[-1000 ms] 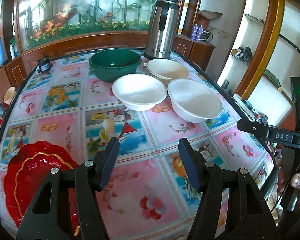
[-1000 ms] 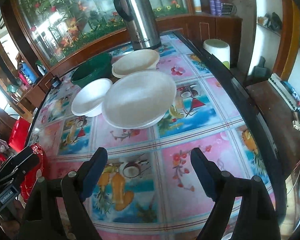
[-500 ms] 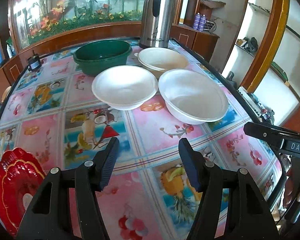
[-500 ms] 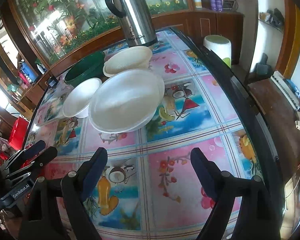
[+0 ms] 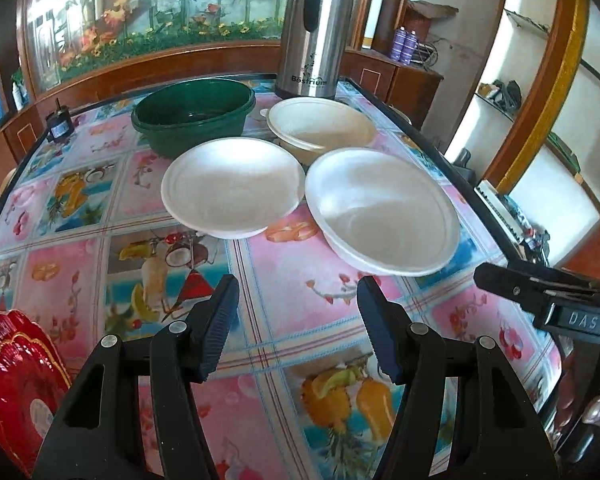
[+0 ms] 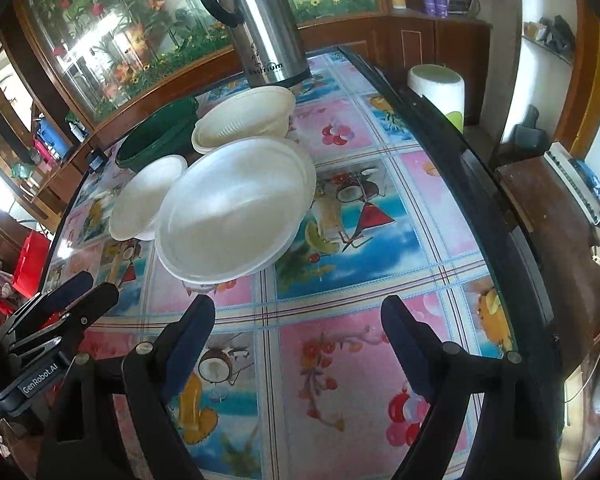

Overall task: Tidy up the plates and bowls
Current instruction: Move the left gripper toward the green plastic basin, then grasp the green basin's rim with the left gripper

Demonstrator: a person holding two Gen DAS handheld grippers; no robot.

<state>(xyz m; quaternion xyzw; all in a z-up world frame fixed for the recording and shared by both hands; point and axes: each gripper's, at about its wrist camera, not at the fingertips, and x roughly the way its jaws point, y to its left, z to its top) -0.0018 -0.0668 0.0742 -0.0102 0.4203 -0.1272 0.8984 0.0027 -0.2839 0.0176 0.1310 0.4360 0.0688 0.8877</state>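
Crockery is clustered at the far middle of the desk point(image 5: 300, 304), a glass-topped surface over a fruit-print cloth, presumably gathered there so like pieces can be nested. Count: three white foam bowls, one dark green plastic basin, one red scalloped plate, one steel kettle. The near right white foam bowl point(image 5: 382, 212) sits just beside the near left white foam bowl point(image 5: 232, 186); the cream-white foam bowl point(image 5: 322, 128) lies behind them, in front of the tall stainless-steel kettle point(image 5: 314, 28). The dark green round plastic basin point(image 5: 194, 110) is far left; the red scalloped plate point(image 5: 18, 384) lies well apart at the near left edge. Left gripper point(image 5: 298, 328): fingers apart, nothing between them, aimed down at the bowls. Right gripper point(image 6: 296, 350): fingers wide apart, empty, short of the near right bowl's rim. Judgement: both approaching for a first pick; no stacking done yet.
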